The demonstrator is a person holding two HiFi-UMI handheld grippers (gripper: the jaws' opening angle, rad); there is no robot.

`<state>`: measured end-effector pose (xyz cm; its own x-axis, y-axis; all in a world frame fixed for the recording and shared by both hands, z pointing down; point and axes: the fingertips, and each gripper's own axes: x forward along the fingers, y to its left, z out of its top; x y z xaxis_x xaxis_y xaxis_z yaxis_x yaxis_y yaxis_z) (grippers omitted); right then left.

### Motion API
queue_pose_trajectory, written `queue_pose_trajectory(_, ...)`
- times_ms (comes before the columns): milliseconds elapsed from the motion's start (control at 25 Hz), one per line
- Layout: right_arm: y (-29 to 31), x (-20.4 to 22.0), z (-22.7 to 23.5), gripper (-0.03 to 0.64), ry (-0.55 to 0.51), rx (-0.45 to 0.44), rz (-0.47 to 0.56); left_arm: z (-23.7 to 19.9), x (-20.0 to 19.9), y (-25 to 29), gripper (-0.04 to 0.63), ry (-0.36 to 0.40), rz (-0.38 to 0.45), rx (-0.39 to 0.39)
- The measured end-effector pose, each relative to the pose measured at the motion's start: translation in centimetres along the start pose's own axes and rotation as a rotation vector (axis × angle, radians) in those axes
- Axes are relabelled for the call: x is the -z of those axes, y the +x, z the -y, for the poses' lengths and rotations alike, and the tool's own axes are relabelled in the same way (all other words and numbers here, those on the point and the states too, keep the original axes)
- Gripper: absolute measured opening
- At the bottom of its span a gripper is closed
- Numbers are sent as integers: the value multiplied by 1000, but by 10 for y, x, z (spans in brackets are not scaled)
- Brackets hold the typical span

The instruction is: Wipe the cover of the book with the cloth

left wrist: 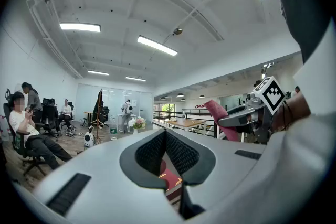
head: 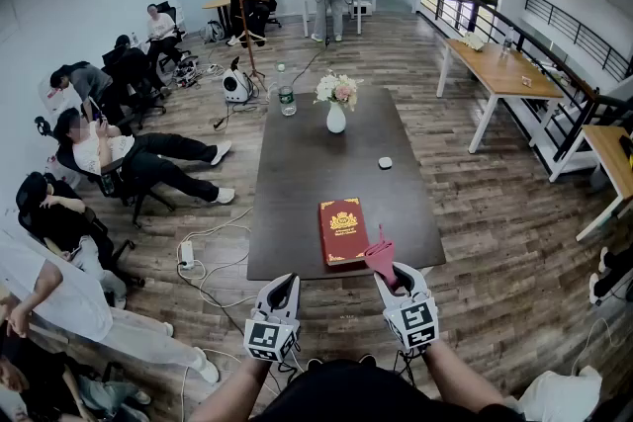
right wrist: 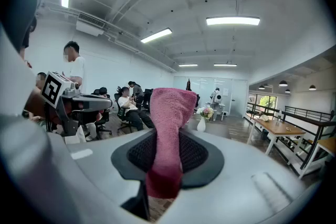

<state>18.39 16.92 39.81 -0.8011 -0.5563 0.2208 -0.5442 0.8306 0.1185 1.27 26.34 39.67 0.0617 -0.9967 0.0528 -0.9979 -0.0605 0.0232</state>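
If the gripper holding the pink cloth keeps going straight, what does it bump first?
Probably the red book: the right gripper points its cloth at the book's near right corner. Height is unclear, though; its own view looks level, so it may pass over the table.

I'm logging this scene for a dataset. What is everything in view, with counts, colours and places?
table: one, dark brown, centre of the room
book: one, red with gold print, flat near the table's near edge
cloth: one, pink, sticking up from the right gripper
vase of flowers: one, white vase, pale blooms, table's far end
bottle: one, clear, table's far left corner
small object: one, white, table's right side, too small to identify
wooden desks: two, light wood, at right
seated people: several, along the left
left gripper: white, jaws together, empty, left of the book
right gripper: white, clamped on the cloth
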Motion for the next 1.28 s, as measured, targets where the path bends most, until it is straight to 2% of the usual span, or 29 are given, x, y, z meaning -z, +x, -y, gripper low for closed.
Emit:
queue_pose_trajectory(640,-3,20,23,115,30,-65,-20,20,15,20,-5,-30,-29,-47)
queue_pose_trajectory(1080,-15,40,59,115,65,-108,-35,48,10,31,-5,-22,-19,-133)
queue_pose_trajectory(1280,-13,50,65,115,74,-116,-55,50,18,28,-5,-13,-49,-161)
